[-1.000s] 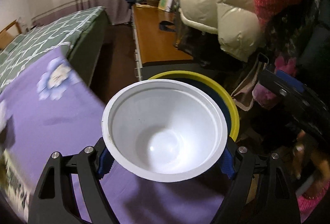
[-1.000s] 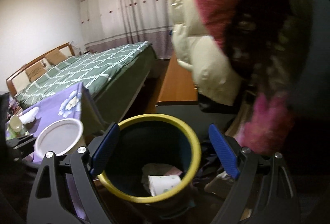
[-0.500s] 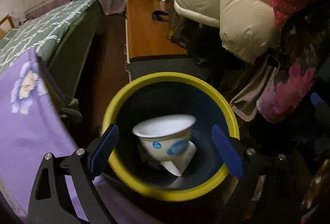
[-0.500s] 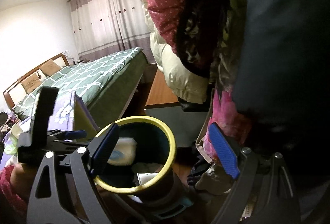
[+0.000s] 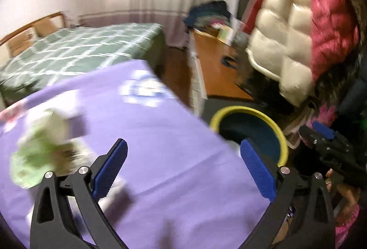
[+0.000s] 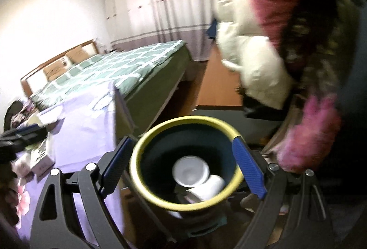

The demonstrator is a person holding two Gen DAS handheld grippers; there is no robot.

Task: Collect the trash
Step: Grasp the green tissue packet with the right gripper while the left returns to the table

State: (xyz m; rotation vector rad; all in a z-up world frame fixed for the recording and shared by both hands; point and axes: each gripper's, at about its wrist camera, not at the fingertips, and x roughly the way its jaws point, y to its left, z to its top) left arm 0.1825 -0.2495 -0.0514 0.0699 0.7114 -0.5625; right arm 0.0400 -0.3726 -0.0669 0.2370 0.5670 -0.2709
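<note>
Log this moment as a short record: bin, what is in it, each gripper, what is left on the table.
bin: yellow-rimmed bin, upright, beside the purple tablecloth
bin contents: white bowl, white paper cup lying on its side
left gripper: jaws opening, nothing between them, over the tablecloth
right gripper: open, its pads on either side of the bin rim, not gripping
left on table: blurred green-and-white trash; kind unclear
</note>
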